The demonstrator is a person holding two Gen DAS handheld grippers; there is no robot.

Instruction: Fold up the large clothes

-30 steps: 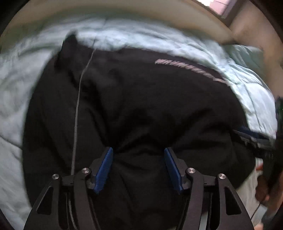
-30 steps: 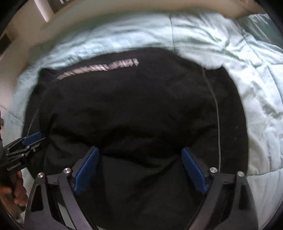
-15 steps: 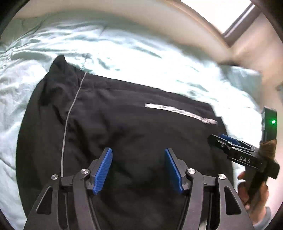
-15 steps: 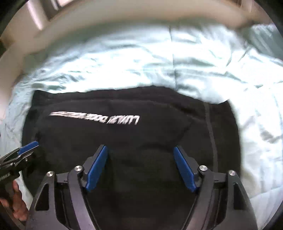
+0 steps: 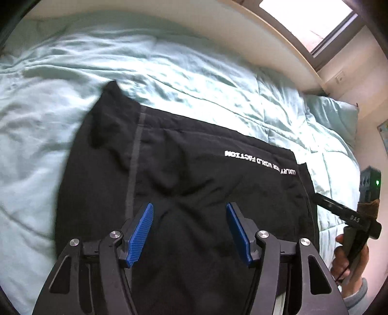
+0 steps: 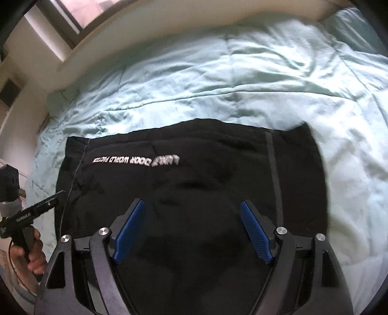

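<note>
One black garment (image 5: 194, 184) is lying spread on the quilt (image 5: 169, 72), with a single line of white lettering (image 5: 260, 162) across it and a grey seam stripe (image 5: 134, 157) running down one side. The pale green quilt is covering the whole bed, wrinkled and quilted in panels; one pillow (image 5: 337, 114) in the same green is sitting at the bed's corner. A cream wall is curving behind the bed — one window (image 5: 312, 21) is letting in daylight above it.

Two grippers are hanging over the garment. The left gripper (image 5: 189, 230) is standing parted, gripping nothing, the cloth lying well below its blue pads. The right gripper (image 6: 191, 230) is opening, its jaws likewise empty. A hand (image 6: 31, 254) is holding each tool.
</note>
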